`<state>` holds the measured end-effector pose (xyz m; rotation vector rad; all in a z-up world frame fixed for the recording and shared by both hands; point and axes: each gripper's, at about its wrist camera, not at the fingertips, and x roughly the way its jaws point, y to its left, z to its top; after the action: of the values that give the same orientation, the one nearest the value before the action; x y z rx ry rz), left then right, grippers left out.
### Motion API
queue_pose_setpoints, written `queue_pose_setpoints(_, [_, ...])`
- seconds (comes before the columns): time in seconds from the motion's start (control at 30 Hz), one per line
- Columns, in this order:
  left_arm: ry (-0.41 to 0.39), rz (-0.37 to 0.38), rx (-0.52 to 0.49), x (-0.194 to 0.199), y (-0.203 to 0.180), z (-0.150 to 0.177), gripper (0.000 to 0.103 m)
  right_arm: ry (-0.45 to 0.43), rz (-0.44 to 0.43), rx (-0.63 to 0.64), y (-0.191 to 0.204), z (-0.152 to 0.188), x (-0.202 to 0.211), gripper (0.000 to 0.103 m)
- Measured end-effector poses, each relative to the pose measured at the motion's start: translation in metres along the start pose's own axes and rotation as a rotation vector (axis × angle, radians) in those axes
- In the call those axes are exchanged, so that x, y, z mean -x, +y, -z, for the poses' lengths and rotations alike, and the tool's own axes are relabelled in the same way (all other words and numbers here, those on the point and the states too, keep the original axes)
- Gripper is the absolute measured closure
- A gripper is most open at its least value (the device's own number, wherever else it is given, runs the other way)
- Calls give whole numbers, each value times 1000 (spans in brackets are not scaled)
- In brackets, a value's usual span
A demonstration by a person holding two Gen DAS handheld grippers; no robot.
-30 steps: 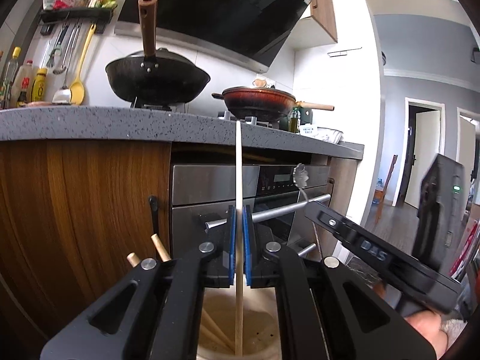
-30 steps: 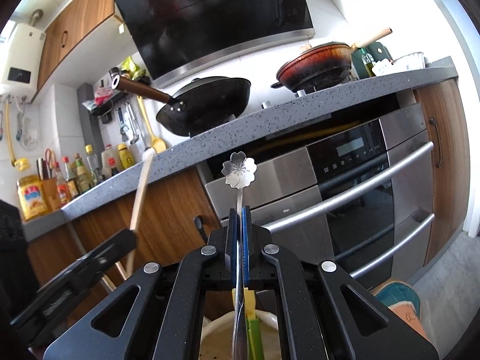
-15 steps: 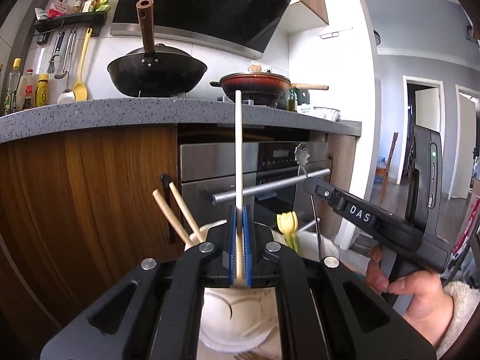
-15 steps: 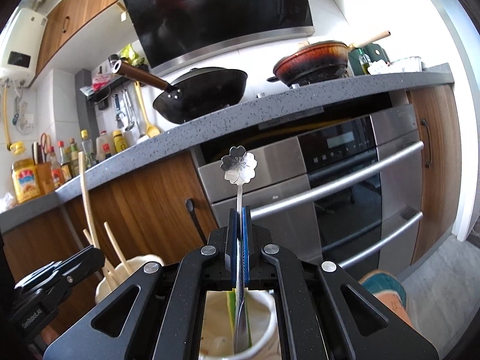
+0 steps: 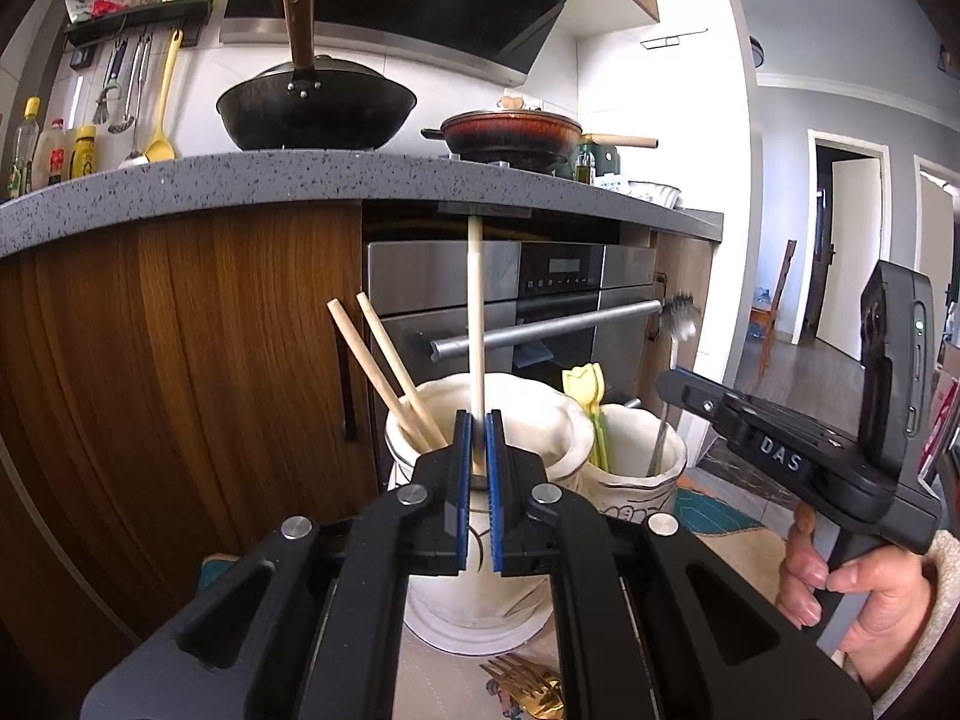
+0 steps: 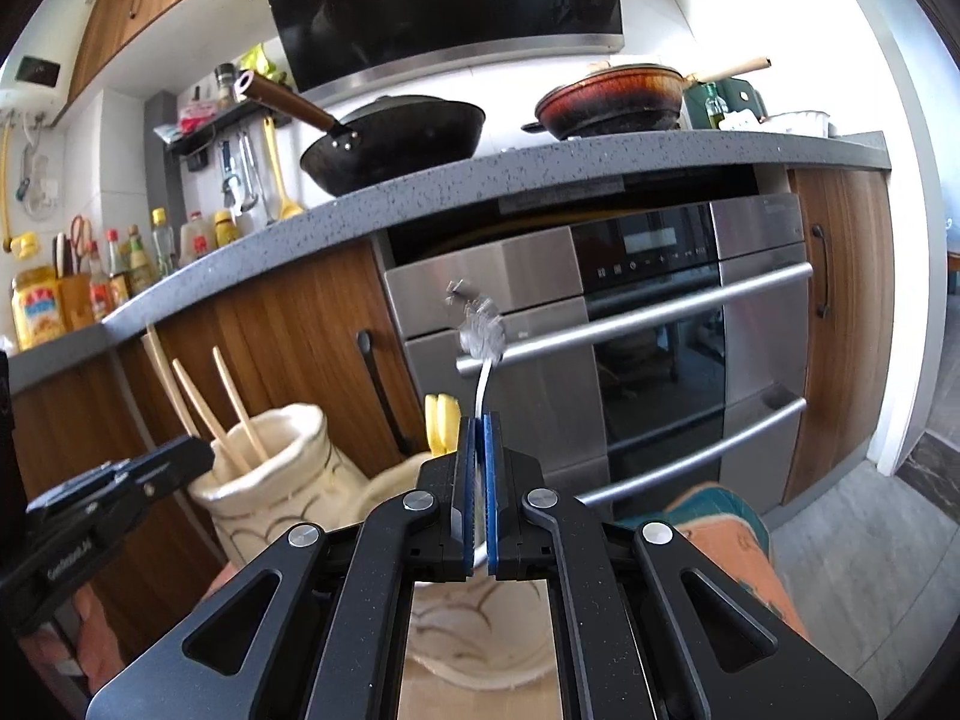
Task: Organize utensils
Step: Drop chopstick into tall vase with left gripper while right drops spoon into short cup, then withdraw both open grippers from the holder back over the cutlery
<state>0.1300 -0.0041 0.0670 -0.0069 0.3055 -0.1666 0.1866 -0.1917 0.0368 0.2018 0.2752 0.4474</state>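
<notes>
The left hand-held gripper (image 5: 477,456) stood clamped on a wooden chopstick (image 5: 475,324) upright over the left jar (image 5: 540,426), where two chopsticks (image 5: 384,372) already leaned. The right hand-held gripper (image 6: 479,468) pinched a flower-topped spoon (image 6: 480,336) over the right jar (image 5: 636,468). Both utensils seemed mid-insertion; the next move likely called for lowering, then opening the jaws.

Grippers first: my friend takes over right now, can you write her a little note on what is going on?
Left gripper: shut on a chopstick, upright over the left jar, which has two chopsticks.
Right gripper: shut on a flower spoon, over the right jar, which has a yellow utensil.
Done: some utensils sorted.
Left: lower both, let go, then sort the gold forks on the mat.
</notes>
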Motion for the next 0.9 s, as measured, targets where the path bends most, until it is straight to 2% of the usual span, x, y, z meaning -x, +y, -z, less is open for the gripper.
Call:
queue_pose_setpoints(0.27, [-6, 2, 8, 4, 0, -1, 96, 0, 7, 5, 1, 5, 8, 101])
queue_pose_setpoints(0.33, [-8, -1, 22, 4, 2, -2, 88, 7, 16, 11, 0, 5, 6, 101])
queue_pose_setpoints(0.37, [-11, -2, 28, 5, 3, -2, 77, 14, 17, 7, -1, 5, 4, 100])
queue_pose_setpoints(0.4, [-15, -2, 35, 7, 5, -2, 71, 16, 20, 3, -1, 5, 3, 100])
queue_pose_setpoints(0.6, [-37, -10, 46, 12, 7, -4, 64, 16, 25, -4, -4, 4, 2, 100])
queue_pose_setpoints(0.73, [-32, -13, 44, 11, 7, -4, 63, 18, 33, 3, -6, 4, 1, 100])
queue_pose_setpoints(0.9, [-39, -17, 32, 13, 6, -5, 62, 22, 49, -6, -10, 4, -1, 92])
